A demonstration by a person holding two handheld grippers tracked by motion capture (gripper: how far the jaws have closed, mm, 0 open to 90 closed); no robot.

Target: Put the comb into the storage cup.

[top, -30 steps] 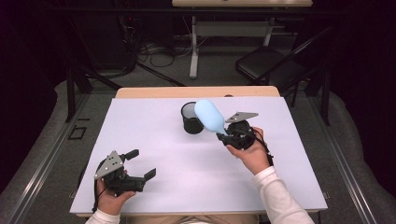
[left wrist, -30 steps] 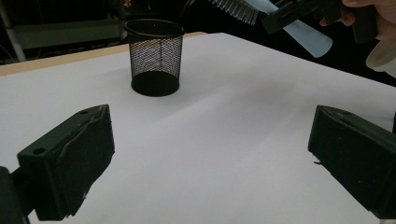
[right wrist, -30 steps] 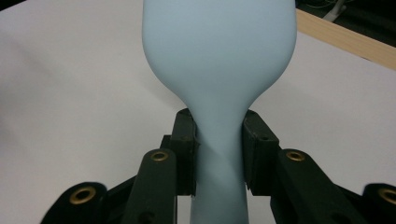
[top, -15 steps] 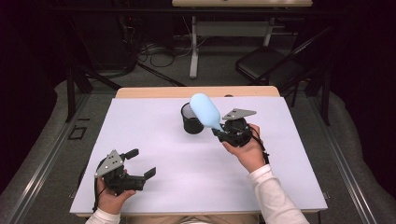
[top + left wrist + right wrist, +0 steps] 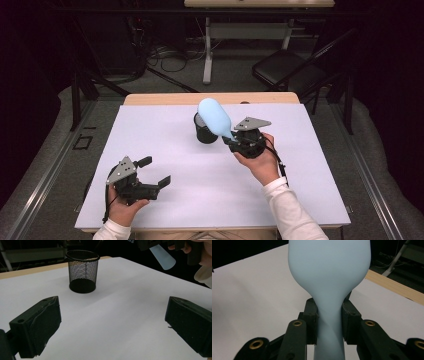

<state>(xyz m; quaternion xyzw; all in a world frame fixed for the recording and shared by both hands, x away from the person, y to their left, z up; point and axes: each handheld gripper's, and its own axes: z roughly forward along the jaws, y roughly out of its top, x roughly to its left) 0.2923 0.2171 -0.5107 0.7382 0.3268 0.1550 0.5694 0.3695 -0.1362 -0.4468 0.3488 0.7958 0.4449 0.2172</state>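
Tongs in the person's right hand (image 5: 231, 141) pinch the narrow neck of a pale blue spoon-like scoop (image 5: 214, 116), its broad rounded end raised over the rim of a black mesh cup (image 5: 204, 131) near the far middle of the white desk (image 5: 165, 120). The left tongs (image 5: 153, 171) rest low at the near left corner, jaws spread wide with nothing between them.

The grip sits far down the tapering handle while the heavy end leans out above it, so the scoop could pivot or slide between the pads. The cup looks light and unsteadied; a lowering stroke that clips its rim could tip it or push it across the smooth sheet.

The right gripper view shows what the high view cannot: both pads (image 5: 310, 315) pressed flat against the neck of the scoop (image 5: 329, 270), with no gap. The left gripper view shows the cup (image 5: 82, 271) standing upright with a solid base, and the scoop (image 5: 163, 257) off to its right, above the cup's rim height. The high view alone shows both hands at once, well apart.
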